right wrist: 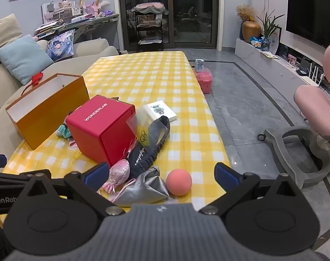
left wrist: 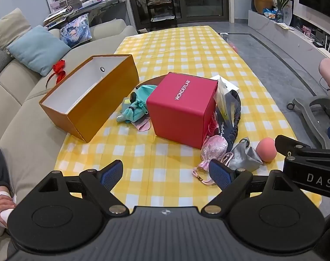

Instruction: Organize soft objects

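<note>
An open orange box lies on the yellow checked table, left of a red WONDERLAB cube. A teal pouch lies between them. Near the front edge lie a pink satin pouch, a grey pouch, a dark blue drawstring bag and a pink ball. My left gripper is open and empty above the front of the table. My right gripper is open and empty, just before the ball and pouches.
A beige sofa with cushions runs along the table's left side. A white card box and a clear plastic packet lie behind the cube. A pink chair stands on the right. A pink basket sits on the floor.
</note>
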`<state>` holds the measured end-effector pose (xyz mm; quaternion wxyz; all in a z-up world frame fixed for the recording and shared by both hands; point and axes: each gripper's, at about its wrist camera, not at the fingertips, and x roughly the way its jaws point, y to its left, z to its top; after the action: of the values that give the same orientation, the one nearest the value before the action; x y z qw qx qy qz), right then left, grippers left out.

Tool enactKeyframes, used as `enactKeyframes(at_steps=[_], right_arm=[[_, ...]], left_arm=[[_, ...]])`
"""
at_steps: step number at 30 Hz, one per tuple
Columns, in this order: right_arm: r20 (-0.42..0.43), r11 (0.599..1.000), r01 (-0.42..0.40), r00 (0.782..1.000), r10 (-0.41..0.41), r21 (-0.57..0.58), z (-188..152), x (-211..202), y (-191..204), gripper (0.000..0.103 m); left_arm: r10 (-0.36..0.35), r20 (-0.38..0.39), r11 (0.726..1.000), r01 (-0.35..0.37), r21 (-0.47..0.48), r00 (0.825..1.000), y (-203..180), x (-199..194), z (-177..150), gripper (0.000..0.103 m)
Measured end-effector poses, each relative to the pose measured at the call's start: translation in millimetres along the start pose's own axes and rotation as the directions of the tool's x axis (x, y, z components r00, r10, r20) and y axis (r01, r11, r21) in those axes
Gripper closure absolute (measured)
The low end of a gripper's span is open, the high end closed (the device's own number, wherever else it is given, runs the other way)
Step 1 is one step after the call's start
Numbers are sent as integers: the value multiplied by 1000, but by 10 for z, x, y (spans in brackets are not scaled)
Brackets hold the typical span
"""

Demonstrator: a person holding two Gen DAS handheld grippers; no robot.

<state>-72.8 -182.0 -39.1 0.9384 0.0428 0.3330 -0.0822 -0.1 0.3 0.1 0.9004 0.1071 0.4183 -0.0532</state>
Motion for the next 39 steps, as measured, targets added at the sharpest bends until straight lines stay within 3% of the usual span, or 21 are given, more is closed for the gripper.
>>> enactKeyframes(at_steps=[39], right_arm=[[-6, 1000, 19, 1000, -19, -16, -9, 0, -35, 2]], left_arm=[[-4, -16, 1000, 4, 4, 1000, -27, 56, -33, 0]])
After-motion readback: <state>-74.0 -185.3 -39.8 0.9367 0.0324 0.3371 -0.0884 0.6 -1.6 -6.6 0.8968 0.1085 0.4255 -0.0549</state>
